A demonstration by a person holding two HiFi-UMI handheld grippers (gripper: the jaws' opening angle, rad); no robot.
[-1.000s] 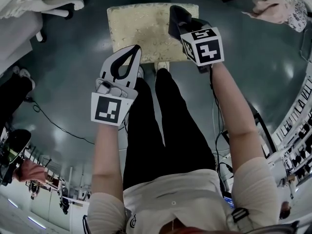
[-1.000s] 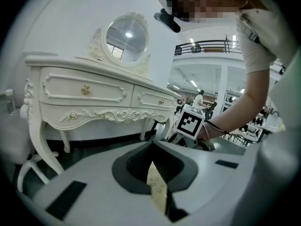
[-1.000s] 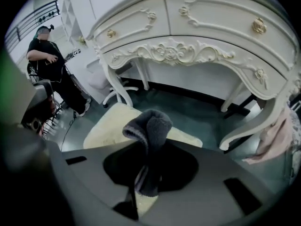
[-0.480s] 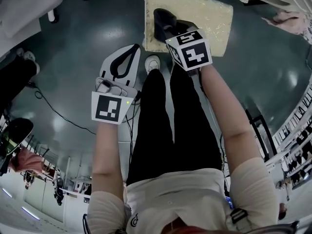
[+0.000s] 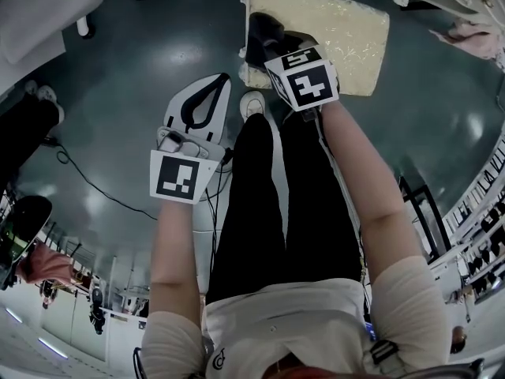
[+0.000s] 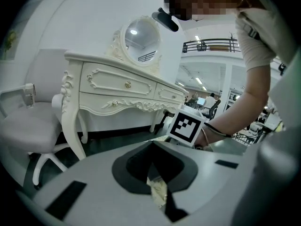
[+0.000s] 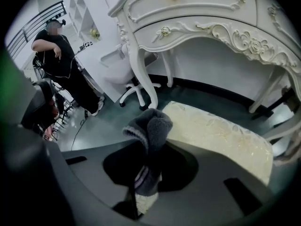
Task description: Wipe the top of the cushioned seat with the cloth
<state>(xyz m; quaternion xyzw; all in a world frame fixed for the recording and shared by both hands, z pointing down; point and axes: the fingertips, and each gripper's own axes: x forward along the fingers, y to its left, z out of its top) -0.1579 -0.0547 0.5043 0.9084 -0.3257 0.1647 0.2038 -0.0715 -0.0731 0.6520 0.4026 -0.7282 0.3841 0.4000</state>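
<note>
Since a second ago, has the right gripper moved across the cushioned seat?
Yes. Against the cushioned seat, the right gripper, shut on the cloth, has swept from the seat's right part to near its left edge.

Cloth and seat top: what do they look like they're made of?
Cloth: dark grey, fuzzy and matte, with a paler band along one edge. It looks like soft microfibre or terry, though the weave is too blurred to settle. Seat top: cream upholstery fabric with a raised floral pattern and a slight sheen, probably a woven brocade or damask.
</note>
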